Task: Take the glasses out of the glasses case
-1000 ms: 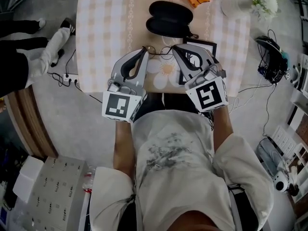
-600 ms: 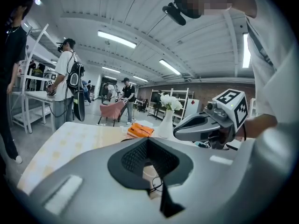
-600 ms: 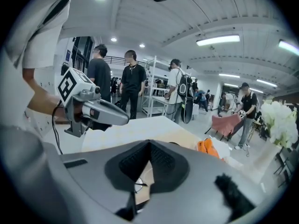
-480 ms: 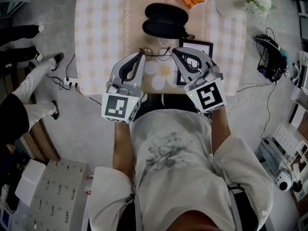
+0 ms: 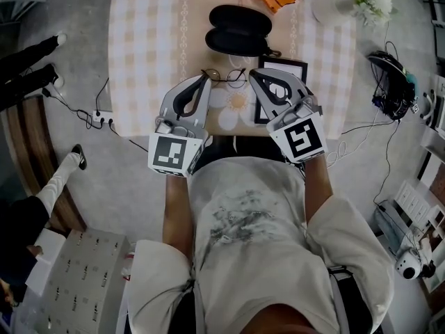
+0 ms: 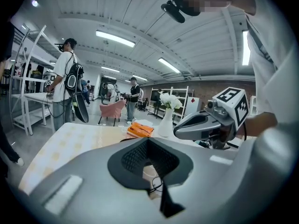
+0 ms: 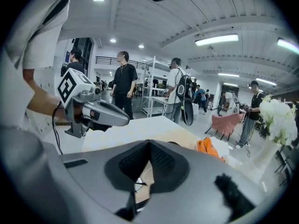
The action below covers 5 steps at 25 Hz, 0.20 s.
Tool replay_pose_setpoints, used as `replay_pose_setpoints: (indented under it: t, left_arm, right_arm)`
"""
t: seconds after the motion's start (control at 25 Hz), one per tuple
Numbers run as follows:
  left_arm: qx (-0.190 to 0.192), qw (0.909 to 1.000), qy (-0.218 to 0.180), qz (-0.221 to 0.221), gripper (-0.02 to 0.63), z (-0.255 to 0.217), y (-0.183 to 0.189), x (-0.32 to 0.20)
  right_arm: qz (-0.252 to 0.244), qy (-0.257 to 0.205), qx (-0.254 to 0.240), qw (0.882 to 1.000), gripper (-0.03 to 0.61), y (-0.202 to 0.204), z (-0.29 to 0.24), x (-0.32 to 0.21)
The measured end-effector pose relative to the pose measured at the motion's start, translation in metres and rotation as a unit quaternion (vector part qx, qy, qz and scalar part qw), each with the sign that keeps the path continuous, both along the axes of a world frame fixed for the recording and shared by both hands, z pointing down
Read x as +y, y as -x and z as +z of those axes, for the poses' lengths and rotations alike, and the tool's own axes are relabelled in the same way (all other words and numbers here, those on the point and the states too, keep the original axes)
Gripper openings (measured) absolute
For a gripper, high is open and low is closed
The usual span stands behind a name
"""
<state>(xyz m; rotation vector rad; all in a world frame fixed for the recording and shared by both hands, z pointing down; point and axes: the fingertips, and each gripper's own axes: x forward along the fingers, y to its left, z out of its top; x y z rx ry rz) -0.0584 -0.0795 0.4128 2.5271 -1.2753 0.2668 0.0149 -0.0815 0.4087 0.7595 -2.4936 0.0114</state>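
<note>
Head view: glasses (image 5: 224, 75) lie on the table (image 5: 149, 40), out of the open black case (image 5: 238, 28) and just on the near side of it. Left gripper (image 5: 206, 77) and right gripper (image 5: 252, 73) flank them, one tip at each end; contact unclear. Gripper views: both jaw pairs closed tip to tip with nothing clamped. The glasses frame shows through the gap behind the tips.

Head view overhead, steep; gripper views low, forward; all share glasses (image 5: 224, 75).
</note>
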Motion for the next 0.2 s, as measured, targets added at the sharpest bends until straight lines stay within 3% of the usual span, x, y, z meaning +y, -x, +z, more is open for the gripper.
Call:
replay_pose_setpoints:
  t: [0.2]
  left_arm:
    - [-0.002,1.0,0.004,-0.003,0.008,0.0017,0.0026,0.0006]
  right_arm:
    - [-0.001,0.001,0.0,1.0,0.015,0.0028,0.0006,0.0006]
